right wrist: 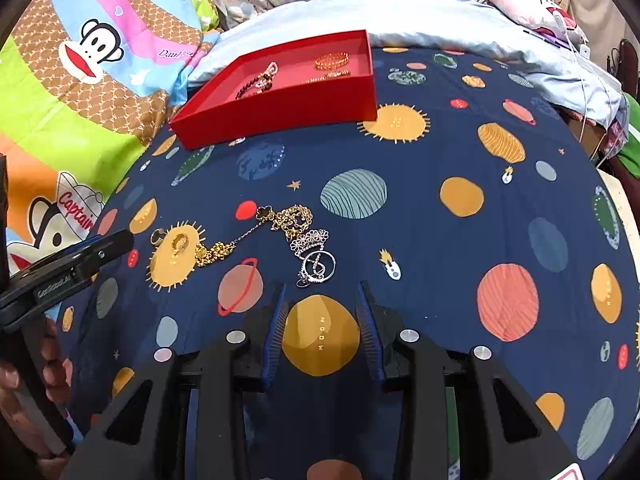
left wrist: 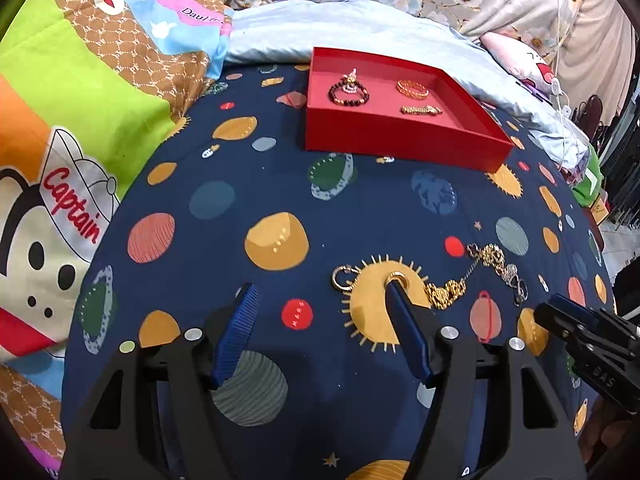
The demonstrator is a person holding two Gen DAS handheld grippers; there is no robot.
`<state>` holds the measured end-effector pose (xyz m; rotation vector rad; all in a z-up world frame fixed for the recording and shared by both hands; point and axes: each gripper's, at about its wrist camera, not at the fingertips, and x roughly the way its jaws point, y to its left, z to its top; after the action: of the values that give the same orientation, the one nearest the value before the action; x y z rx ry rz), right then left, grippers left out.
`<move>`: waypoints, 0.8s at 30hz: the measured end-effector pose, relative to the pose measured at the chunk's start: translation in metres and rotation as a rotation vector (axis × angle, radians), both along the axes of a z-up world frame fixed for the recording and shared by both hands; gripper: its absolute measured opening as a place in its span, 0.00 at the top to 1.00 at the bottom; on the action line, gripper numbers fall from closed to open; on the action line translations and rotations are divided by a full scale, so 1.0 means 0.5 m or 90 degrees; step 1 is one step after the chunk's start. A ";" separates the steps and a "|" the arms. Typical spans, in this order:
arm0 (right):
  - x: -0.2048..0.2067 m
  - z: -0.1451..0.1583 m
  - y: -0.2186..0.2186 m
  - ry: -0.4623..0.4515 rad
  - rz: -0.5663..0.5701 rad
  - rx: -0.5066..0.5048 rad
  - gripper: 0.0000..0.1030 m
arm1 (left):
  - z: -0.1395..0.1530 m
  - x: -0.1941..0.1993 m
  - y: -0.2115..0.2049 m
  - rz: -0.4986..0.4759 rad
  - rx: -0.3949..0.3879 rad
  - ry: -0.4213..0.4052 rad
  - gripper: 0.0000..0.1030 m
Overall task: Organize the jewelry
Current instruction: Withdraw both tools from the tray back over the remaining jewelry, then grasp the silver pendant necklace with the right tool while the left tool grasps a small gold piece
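Observation:
A red tray at the far side of the planet-print bedspread holds a dark beaded bracelet, a gold bangle and a short gold chain. Loose pieces lie nearer: a gold hoop, a gold ring, a gold chain and a tangled gold necklace. My left gripper is open and empty, its right fingertip at the gold ring. My right gripper is open just short of a silver ring pendant and a silver flower piece.
A cartoon-monkey quilt lies to the left and a pale blue blanket is bunched behind the tray. The bed's edge falls away at the right. A hand holds the left gripper at the right wrist view's lower left.

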<state>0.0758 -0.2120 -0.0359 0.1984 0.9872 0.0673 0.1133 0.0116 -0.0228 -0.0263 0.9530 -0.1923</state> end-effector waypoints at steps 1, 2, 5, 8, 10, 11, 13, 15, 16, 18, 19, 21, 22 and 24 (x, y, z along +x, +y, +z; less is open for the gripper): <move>0.003 -0.004 0.001 0.001 -0.001 -0.001 0.66 | -0.002 -0.002 -0.003 -0.001 0.003 0.000 0.38; 0.005 -0.007 0.001 0.002 -0.002 0.000 0.66 | -0.003 -0.004 -0.006 -0.004 0.006 -0.001 0.38; 0.016 -0.016 0.003 0.007 -0.002 0.000 0.66 | -0.007 -0.005 -0.016 -0.011 0.008 0.001 0.38; 0.023 -0.020 0.011 0.003 0.000 -0.010 0.66 | -0.011 -0.006 -0.020 -0.014 0.006 0.005 0.38; 0.027 -0.021 0.013 0.002 0.001 -0.015 0.66 | -0.012 -0.006 -0.021 -0.016 0.004 0.007 0.38; 0.030 -0.021 0.014 0.000 0.001 -0.014 0.66 | -0.013 -0.006 -0.022 -0.017 0.004 0.007 0.38; 0.034 -0.021 0.014 -0.001 0.000 -0.014 0.66 | -0.014 -0.007 -0.022 -0.017 0.003 0.009 0.38; 0.039 -0.022 0.017 -0.002 0.002 -0.016 0.66 | -0.014 -0.007 -0.022 -0.018 0.002 0.010 0.38; 0.040 -0.022 0.020 -0.003 0.003 -0.021 0.66 | -0.014 -0.008 -0.023 -0.019 0.001 0.009 0.38; 0.040 -0.022 0.023 -0.004 0.004 -0.030 0.71 | -0.013 -0.009 -0.024 -0.022 0.000 0.009 0.38; 0.040 -0.023 0.024 -0.003 0.004 -0.031 0.77 | -0.012 -0.010 -0.025 -0.023 -0.001 0.008 0.38; 0.041 -0.023 0.021 -0.001 0.003 -0.025 0.80 | -0.012 -0.012 -0.028 -0.025 -0.002 0.008 0.38; 0.041 -0.023 0.019 -0.001 0.003 -0.022 0.82 | -0.012 -0.012 -0.029 -0.027 -0.003 0.009 0.38; 0.041 -0.024 0.018 0.001 0.005 -0.020 0.89 | -0.012 -0.013 -0.031 -0.029 -0.004 0.010 0.38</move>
<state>0.0961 -0.2032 -0.0478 0.1665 0.9896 0.0587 0.1066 -0.0038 -0.0290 -0.0119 0.9693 -0.2377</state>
